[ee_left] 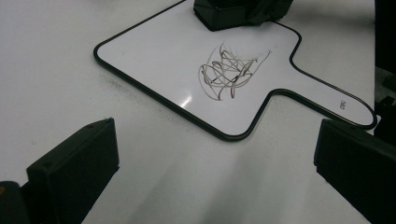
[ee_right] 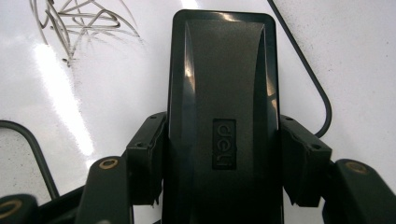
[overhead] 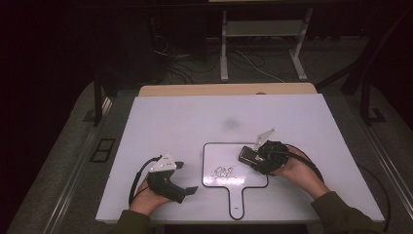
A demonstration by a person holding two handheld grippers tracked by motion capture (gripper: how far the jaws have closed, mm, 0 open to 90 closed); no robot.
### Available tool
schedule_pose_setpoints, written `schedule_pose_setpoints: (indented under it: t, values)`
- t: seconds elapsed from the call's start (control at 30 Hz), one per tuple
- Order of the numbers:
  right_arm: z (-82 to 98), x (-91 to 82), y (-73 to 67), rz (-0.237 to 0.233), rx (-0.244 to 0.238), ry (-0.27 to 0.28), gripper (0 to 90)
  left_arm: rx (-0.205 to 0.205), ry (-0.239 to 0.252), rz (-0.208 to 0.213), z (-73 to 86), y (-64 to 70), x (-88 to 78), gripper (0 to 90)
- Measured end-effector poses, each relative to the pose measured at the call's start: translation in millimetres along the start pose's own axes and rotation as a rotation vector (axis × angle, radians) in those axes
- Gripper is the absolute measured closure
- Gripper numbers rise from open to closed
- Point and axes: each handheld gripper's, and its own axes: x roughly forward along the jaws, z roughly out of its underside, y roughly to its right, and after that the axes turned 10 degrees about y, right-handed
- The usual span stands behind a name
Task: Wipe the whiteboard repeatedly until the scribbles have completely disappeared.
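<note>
item: black eraser (ee_right: 223, 116), pinched in my right gripper (overhead: 254, 157) at the paddle whiteboard's (overhead: 214, 153) right edge, near the desk's front edge. left gripper (overhead: 184, 176) spread, idle. risk: tilted eraser smears the scribble (overhead: 223, 171).

Your paddle-shaped whiteboard (ee_left: 154, 51) has a glossy, smooth white face that throws back glare, edged with a thin dark rim that looks like plastic. The scribble (ee_left: 226, 70) on it reads as dry grey marker ink. The eraser (ee_right: 223, 112) clamped in your right gripper (ee_right: 223, 163) is black plastic with a satin sheen and a raised logo. Both grippers' jaws look like matt black plastic, with brass-coloured screw heads. The tabletop (overhead: 170, 117) is a smooth white sheet, duller than the board, faintly smudged. Your sleeve (overhead: 341, 212) is matt cloth.
</note>
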Motion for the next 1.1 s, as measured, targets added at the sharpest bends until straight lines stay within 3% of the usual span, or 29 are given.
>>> schedule_pose_setpoints:
  t: [0.2, 0.53, 0.97, 1.1]
  values:
    - [0.3, -2.5, -7.7, -0.008, -0.021, -0.016, 38.6, -0.001, 0.000, 0.001, 0.0, 0.0, 0.0, 0.0]
    - [-1.1, -4.2, -25.7, -0.065, -0.042, -0.018, 38.6, 0.001, -0.005, 0.003, -0.3, 0.8, 0.4, 0.0]
    - [-18.3, 6.1, -50.1, -0.127, -0.126, -0.009, 38.6, 0.000, -0.007, 0.006, 0.1, 1.2, 1.3, 0.0]
    - [-22.0, 8.4, -48.8, -0.123, -0.109, -0.016, 38.6, 0.000, -0.005, 0.004, -0.1, 1.1, 0.8, 0.0]
